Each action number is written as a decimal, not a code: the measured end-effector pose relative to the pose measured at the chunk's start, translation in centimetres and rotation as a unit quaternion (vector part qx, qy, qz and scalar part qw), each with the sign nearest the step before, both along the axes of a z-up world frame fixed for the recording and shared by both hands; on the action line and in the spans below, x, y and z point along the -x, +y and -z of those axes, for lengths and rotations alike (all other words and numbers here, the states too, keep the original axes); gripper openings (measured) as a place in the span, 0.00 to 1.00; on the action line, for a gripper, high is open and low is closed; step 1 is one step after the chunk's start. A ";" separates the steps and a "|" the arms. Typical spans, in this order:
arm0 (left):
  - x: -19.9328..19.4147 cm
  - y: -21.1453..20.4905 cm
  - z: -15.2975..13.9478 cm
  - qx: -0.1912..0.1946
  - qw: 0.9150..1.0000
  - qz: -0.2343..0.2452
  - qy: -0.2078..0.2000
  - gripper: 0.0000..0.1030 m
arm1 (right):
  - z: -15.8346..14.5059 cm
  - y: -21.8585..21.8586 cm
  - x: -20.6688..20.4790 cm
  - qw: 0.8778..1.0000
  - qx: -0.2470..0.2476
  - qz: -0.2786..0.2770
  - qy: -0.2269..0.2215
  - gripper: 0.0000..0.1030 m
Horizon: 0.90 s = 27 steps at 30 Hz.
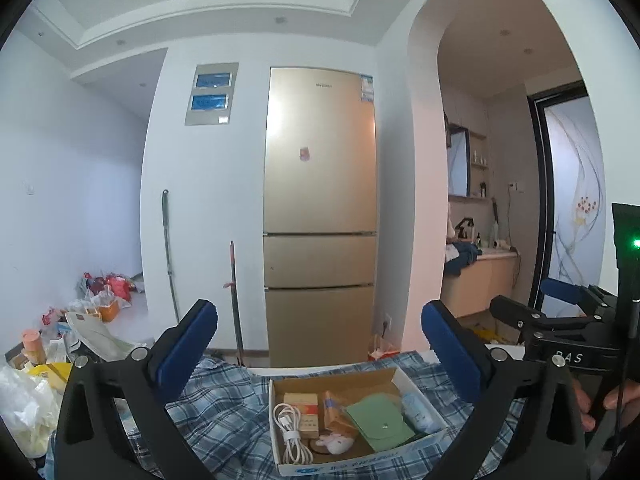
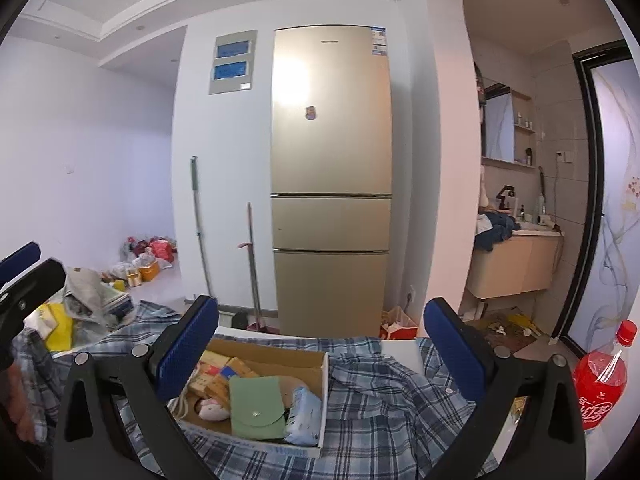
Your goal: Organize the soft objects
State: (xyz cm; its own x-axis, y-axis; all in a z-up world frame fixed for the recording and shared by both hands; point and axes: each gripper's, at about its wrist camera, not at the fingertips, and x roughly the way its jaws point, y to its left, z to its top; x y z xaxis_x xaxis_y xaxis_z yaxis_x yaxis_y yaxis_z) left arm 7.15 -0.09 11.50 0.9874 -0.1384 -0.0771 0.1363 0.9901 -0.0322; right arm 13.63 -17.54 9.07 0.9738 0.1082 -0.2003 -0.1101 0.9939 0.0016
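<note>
— Grippers? 
— Left gripper (image 1: 319, 344) and right gripper (image 2: 321, 340) both spread wide, holding nothing.
— Plaid shirt (image 2: 384, 396)? 
— Below both jaws, spread under the cardboard box (image 1: 394, 378), untouched.

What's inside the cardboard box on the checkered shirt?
The cardboard box holds a white cable, a green pouch, a pink plush toy, a blue tissue pack and small cartons. Whatever lies beneath them is hidden.
</note>
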 end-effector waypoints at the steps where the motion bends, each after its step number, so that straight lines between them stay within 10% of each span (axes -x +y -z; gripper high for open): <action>1: 0.4 0.0 0.0 0.003 1.000 0.002 -0.001 1.00 | -0.1 -0.1 0.6 1.000 -0.005 0.000 -0.007 1.00; 27: 2.6 0.6 9.1 -0.024 1.000 -0.010 0.013 1.00 | 8.5 -0.8 5.6 0.998 0.007 -0.003 -0.063 1.00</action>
State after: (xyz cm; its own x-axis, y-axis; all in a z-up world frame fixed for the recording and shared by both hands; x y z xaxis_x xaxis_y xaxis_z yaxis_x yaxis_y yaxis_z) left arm 4.56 0.47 2.38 0.9875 -0.1144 -0.1080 0.1163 0.9931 0.0119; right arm 8.02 -18.38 0.59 0.9905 0.1125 -0.0788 -0.1149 0.9930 -0.0273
